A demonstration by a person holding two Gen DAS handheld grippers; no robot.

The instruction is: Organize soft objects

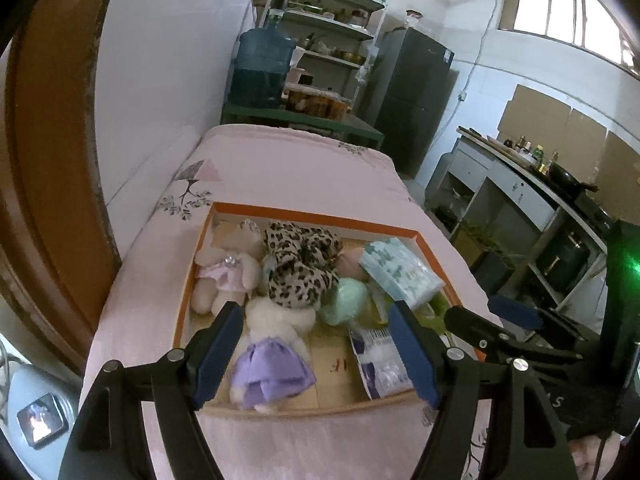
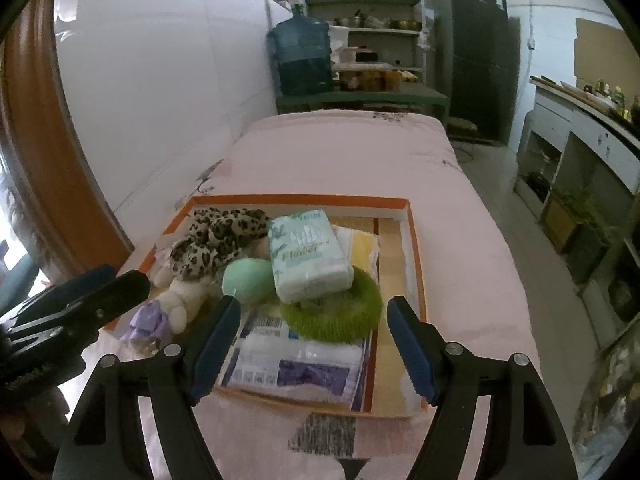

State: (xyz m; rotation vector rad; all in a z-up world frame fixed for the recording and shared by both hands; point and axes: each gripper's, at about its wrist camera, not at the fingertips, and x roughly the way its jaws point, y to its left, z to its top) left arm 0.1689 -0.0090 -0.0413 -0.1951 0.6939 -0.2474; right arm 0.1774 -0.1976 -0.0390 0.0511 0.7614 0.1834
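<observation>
tissue pack (image 2: 308, 256) on scrubber (image 2: 340, 316), in box (image 2: 416, 248)

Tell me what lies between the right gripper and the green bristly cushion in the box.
Nothing visible blocks it. The right gripper is open and empty above the flat plastic packet; the green bristly cushion lies just beyond, though the tissue pack sits on it.

— How does the left gripper (image 1: 316, 344) stand?
— Tilted downward, its blue-padded fingers (image 1: 218, 354) spread wide with nothing pressed between them.
— And the right gripper (image 2: 310, 344)?
— The same: angled down, jaws wide apart, pads (image 2: 410, 346) gripping nothing.
— Are they close together?
— Side by side; each shows at the edge of the other's view.
</observation>
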